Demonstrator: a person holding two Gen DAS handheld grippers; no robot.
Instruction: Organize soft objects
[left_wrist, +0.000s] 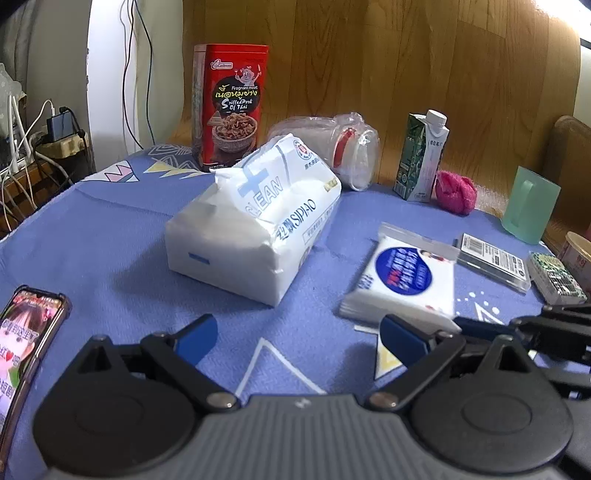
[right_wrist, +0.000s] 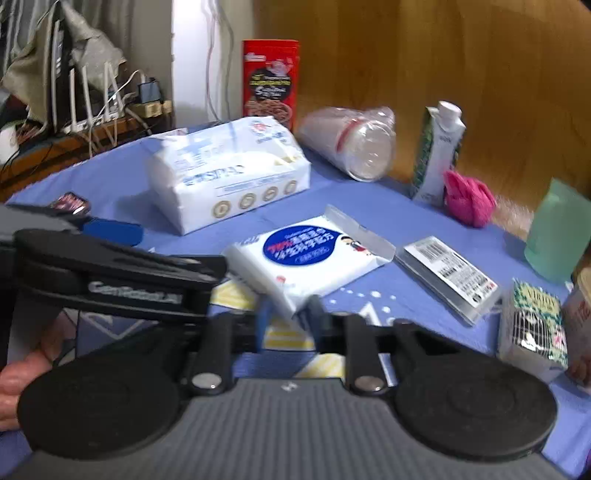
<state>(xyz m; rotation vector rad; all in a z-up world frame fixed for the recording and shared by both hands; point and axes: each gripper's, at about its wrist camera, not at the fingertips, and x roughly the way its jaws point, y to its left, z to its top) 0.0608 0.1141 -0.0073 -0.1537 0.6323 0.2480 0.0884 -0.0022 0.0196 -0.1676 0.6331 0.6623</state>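
A small white tissue pack (right_wrist: 310, 258) with a blue oval label lies on the blue cloth (right_wrist: 388, 206). My right gripper (right_wrist: 290, 317) is shut on its near corner, which sits pinched between the two fingers. In the left wrist view the same pack (left_wrist: 406, 280) lies at the right, blurred. My left gripper (left_wrist: 299, 338) is open low over the cloth, nothing between its blue pads. A large white tissue pack (left_wrist: 255, 218) lies further back in the middle. A pink fluffy cloth (left_wrist: 456, 192) rests at the back right beside a carton.
At the back stand a red tin (left_wrist: 229, 107), a bagged stack of plastic cups (left_wrist: 343, 147) on its side, a green-and-white carton (left_wrist: 421, 155) and a green cup (left_wrist: 528, 206). A phone (left_wrist: 26, 339) lies near left; a clear case (left_wrist: 495, 262) and a patterned box (left_wrist: 554, 277) right.
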